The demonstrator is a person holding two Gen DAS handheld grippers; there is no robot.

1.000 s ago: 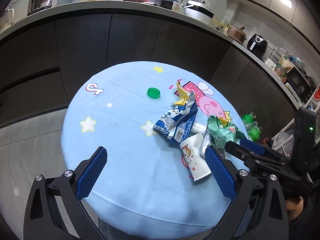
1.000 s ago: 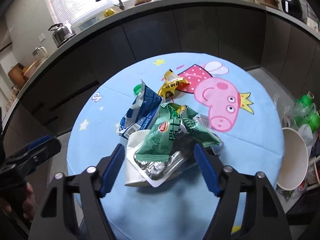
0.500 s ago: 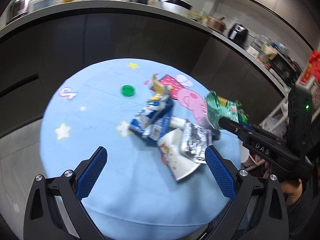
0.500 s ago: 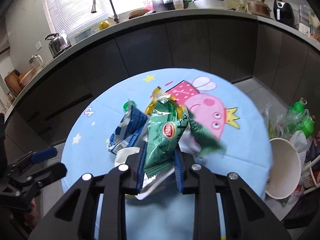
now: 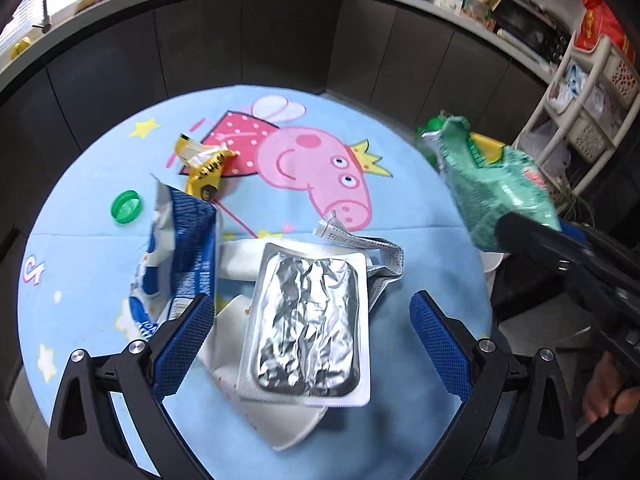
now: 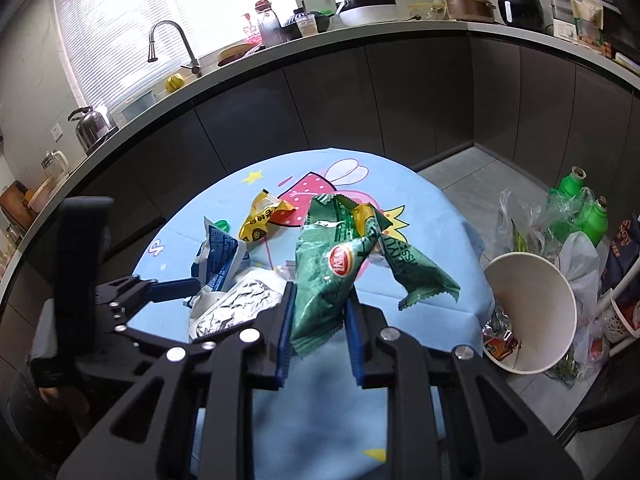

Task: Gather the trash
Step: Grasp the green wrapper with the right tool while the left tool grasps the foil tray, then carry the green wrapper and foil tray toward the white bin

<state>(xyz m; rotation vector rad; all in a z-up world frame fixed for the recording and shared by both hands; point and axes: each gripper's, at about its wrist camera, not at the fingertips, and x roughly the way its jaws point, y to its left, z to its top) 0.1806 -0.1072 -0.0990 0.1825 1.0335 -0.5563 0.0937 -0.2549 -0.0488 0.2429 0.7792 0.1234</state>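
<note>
My right gripper (image 6: 318,304) is shut on a green chip bag (image 6: 332,264) and holds it up above the right side of the round blue table (image 6: 424,200); the bag also shows in the left wrist view (image 5: 496,184). My left gripper (image 5: 312,336) is open, low over a silver foil tray (image 5: 308,320) that lies on a white paper piece (image 5: 280,424). A blue-white wrapper (image 5: 180,256), a yellow wrapper (image 5: 204,168) and a green bottle cap (image 5: 126,207) lie on the table (image 5: 412,208).
A large white paper bucket (image 6: 528,312) with trash in it stands on the floor right of the table, beside green bottles (image 6: 580,208) and plastic bags. Dark kitchen cabinets (image 6: 360,96) curve behind the table. A white rack (image 5: 592,92) stands at the right.
My right gripper closed on the green chip bag and lifted it off the pile toward the right. My left gripper moved closer over the foil tray and stayed open.
</note>
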